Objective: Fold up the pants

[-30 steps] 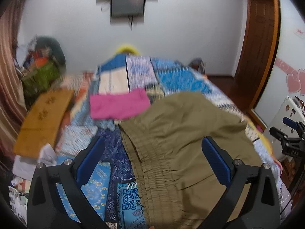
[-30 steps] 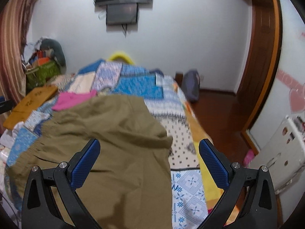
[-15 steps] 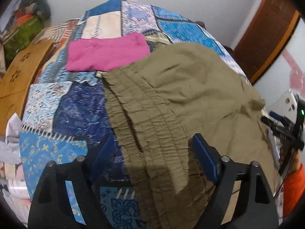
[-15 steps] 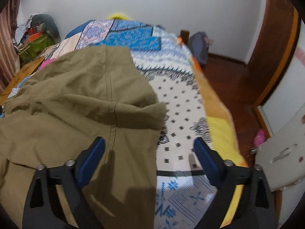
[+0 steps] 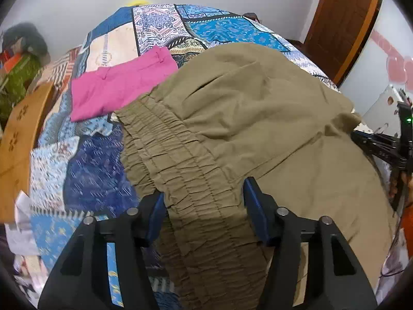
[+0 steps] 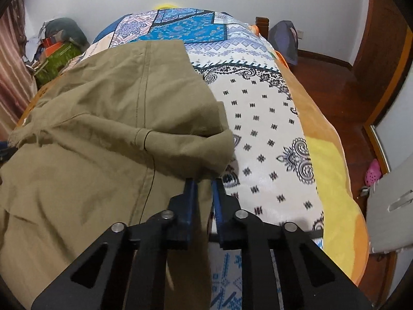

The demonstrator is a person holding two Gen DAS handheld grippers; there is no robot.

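On the quilt (image 6: 260,118), right claw (image 6: 204,183) pinches pants (image 6: 103,118); left claw (image 5: 204,193) gapes wide astride waistband (image 5: 180,160).

Left gripper (image 5: 204,206) gaping wide, fingers straddling the pants' (image 5: 232,118) waistband; right gripper (image 6: 204,193) pinching nearly closed on a fabric edge.

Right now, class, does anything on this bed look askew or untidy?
Yes: the olive pants lie rumpled, the leg end by the right gripper flopped back in a bunch, and they overlap the pink garment.
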